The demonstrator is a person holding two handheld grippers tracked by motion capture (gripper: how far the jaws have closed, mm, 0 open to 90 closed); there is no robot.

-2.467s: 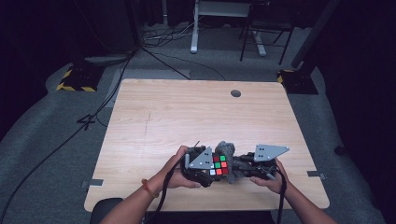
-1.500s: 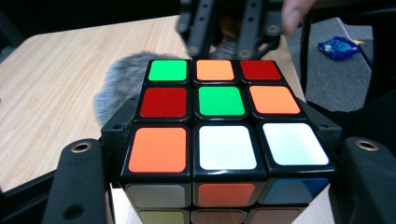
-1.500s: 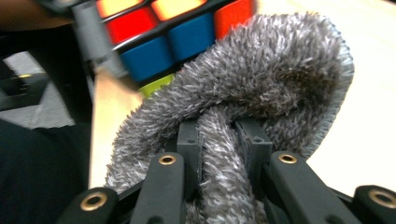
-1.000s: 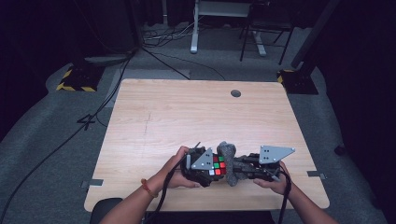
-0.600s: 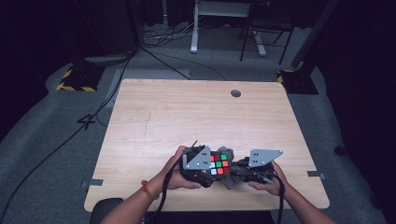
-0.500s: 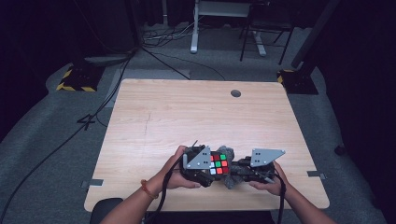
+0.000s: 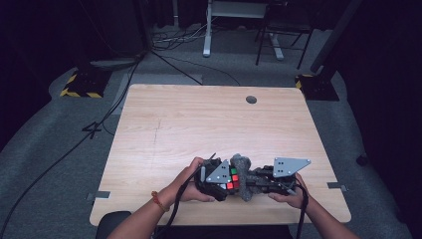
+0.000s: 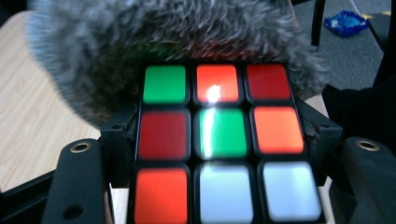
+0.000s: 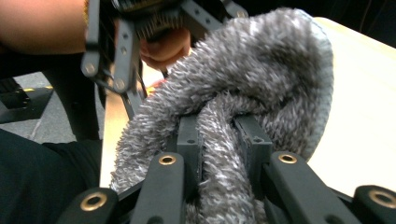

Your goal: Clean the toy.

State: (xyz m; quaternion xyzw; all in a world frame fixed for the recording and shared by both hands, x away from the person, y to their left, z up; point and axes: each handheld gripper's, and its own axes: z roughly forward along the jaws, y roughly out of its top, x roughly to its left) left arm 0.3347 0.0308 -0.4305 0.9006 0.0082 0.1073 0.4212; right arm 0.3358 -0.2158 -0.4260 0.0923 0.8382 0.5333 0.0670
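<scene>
A Rubik's cube (image 8: 219,140) sits clamped between the jaws of my left gripper (image 8: 219,144); its facing side shows green, red, orange and white tiles. A grey fuzzy cloth (image 8: 140,42) lies against the cube's far side. In the high view the cube (image 7: 232,178) is near the table's front edge, with the left gripper (image 7: 224,180) on its left and the cloth (image 7: 243,167) wrapped round its right side. My right gripper (image 9: 217,126) is shut on a fold of the cloth (image 9: 261,79). From the right, the right gripper (image 7: 253,183) presses it to the cube.
The light wooden table (image 7: 199,124) stretches away bare behind the hands, with a round cable hole (image 7: 251,99) near its far edge. Beyond the table, a chair and desk legs stand on grey carpet. The person's left hand (image 9: 163,49) shows close in the right gripper view.
The right gripper has slid the cloth back and forth against the cube and now sits slightly further right. The left gripper has turned, so its grey plate covers part of the cube's top.
</scene>
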